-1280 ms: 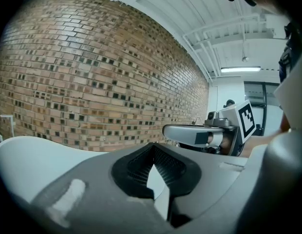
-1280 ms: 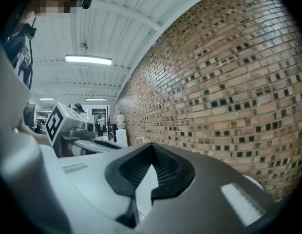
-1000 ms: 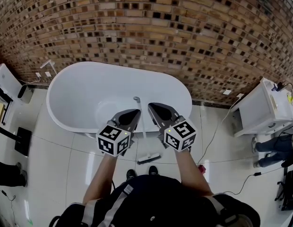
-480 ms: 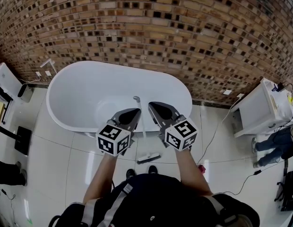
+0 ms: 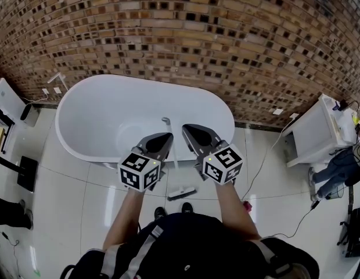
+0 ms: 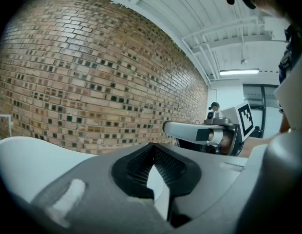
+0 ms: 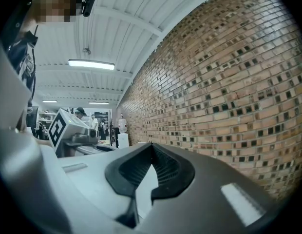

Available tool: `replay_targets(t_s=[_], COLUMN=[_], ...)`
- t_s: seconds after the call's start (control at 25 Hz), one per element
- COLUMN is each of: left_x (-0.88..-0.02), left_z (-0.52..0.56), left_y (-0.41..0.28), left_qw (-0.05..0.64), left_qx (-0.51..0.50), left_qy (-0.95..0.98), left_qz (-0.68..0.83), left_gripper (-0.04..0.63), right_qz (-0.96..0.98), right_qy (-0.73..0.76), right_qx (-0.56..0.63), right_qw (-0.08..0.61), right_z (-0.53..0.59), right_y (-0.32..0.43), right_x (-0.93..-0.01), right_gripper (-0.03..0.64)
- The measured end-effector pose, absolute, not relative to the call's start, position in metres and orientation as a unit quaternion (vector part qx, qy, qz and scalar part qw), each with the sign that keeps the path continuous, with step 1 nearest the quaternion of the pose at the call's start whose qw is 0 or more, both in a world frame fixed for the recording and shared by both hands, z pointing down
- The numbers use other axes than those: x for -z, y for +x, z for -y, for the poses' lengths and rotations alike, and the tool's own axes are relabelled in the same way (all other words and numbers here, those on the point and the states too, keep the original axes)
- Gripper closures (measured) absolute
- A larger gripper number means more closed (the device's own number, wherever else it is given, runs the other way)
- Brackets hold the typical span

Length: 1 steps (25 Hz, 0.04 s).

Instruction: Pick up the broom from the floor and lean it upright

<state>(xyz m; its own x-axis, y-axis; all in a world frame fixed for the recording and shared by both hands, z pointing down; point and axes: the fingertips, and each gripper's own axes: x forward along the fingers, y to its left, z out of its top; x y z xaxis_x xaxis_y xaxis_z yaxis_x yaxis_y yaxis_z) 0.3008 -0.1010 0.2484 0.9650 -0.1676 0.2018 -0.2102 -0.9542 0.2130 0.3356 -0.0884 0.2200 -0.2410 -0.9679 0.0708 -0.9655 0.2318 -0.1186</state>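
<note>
The broom has a thin pale handle and a flat head that rests on the tiled floor. It stands upright with its top over the white bathtub's rim. My left gripper is just left of the handle and my right gripper just right of it; neither holds it. The left gripper view shows its jaw tips meeting on nothing. In the right gripper view the tips likewise meet with nothing between them.
A brick wall runs behind the tub. At the right stands a white cabinet, with cables on the floor and a person's legs beyond it. White and black items sit at the left edge.
Both grippers and the broom have stayed where they were. Only the person at the right edge has shifted a little.
</note>
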Motion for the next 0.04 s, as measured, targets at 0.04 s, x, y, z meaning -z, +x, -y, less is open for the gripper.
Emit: replay_targets(t_s=[0.04], left_x=[-0.2483], left_z=[0.1004], left_y=[0.3016], left_qw=[0.118], left_qx=[-0.091], left_qy=[0.984], left_qz=[0.095], left_gripper=[0.594], right_qz=[-0.785], right_qy=[-0.615], right_qx=[0.069], right_qw=[0.009], right_z=[0.0881], right_y=[0.3360], right_x=[-0.2198], right_gripper=[0.612])
